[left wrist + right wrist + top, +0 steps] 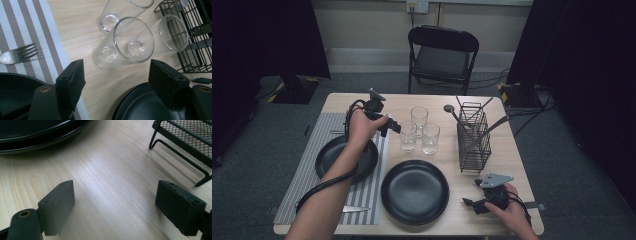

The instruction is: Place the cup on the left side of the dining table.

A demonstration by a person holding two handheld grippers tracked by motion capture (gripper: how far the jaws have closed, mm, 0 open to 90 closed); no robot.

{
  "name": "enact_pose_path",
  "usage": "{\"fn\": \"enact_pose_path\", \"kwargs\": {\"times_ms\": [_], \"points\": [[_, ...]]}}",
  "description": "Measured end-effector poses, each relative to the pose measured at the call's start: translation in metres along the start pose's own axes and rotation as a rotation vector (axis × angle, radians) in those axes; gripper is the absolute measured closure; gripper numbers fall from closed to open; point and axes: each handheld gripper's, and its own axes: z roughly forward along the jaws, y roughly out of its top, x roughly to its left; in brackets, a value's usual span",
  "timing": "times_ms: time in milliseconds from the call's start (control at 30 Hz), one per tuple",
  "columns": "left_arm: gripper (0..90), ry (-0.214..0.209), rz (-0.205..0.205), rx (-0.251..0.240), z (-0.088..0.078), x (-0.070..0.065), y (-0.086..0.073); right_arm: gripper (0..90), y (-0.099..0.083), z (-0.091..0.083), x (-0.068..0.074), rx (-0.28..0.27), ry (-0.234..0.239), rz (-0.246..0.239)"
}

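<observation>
Clear glass stood just ahead of your left gripper (pixel 393 126): the nearest glass (pixel 125 43) was in front of its widely spread jaws, not touched by them, with nothing between the pads. Two more glasses (pixel 173 32) waited beyond it, near the wire rack (pixel 197 37). Beside that gripper, on the striped mat (pixel 25 27), lay a fork (pixel 17 53) and a black plate (pixel 15 87). Your right gripper (pixel 474 204) rested low over the wooden table (pixel 100 182), jaws also spread apart and empty, between a second black plate (pixel 37 135) and the rack.
</observation>
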Motion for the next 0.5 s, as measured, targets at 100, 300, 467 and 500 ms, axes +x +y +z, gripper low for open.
{"fn": "enact_pose_path", "kwargs": {"times_ms": [100, 300, 467, 500], "points": [[28.4, 0.003, 0.006, 0.007, 0.002, -0.001, 0.001, 14.9, 0.000, 0.000, 0.000, 0.000, 0.000, -0.001], [28.2, 0.002, 0.008, 0.008, 0.007, -0.004, 0.004, 14.9, 0.000, 0.000, 0.000, 0.000, 0.001, 0.000], [28.2, 0.001, 0.011, 0.012, 0.012, -0.003, 0.008, 14.9, 0.000, 0.000, 0.000, 0.000, 0.000, -0.001], [28.2, 0.002, 0.009, 0.011, 0.014, -0.003, 0.009, 14.9, 0.000, 0.000, 0.000, 0.000, 0.000, 0.000]]}}
